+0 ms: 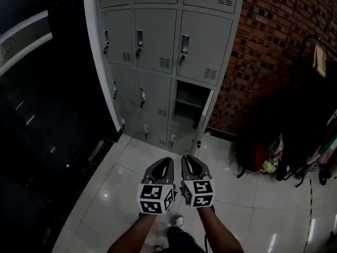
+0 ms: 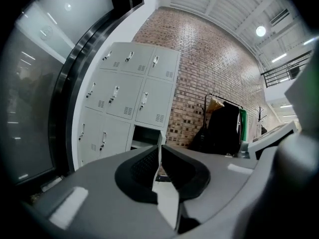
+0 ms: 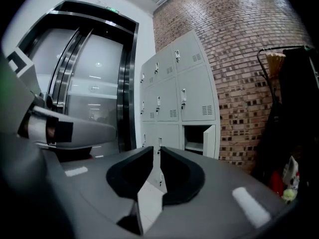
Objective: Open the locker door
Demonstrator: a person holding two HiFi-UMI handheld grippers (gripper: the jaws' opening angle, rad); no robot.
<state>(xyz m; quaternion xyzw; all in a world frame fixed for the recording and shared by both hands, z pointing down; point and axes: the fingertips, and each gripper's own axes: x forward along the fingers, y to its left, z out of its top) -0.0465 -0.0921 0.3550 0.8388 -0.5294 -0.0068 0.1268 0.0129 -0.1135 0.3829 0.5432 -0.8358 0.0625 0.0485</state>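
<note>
The grey locker bank (image 1: pixel 158 41) stands against the wall ahead. One compartment (image 1: pixel 190 101) in its right column gapes dark, and its door (image 1: pixel 206 115) is swung out to the right. That open compartment (image 2: pixel 145 136) shows in the left gripper view, and the open compartment (image 3: pixel 195 137) with its door (image 3: pixel 210 141) in the right gripper view. My left gripper (image 1: pixel 164 161) and right gripper (image 1: pixel 188 158) hang side by side over the floor, well short of the lockers. Both point at them, jaws together, nothing between. The left gripper (image 2: pixel 159 148) and right gripper (image 3: pixel 158 149) touch nothing.
A brick wall (image 1: pixel 274 41) runs right of the lockers. A rack of dark clothes and bags (image 1: pixel 295 141) stands at the right. Dark glass and a metal-framed doorway (image 1: pixel 31 88) fill the left. Glossy white floor tiles (image 1: pixel 116 194) lie between me and the lockers.
</note>
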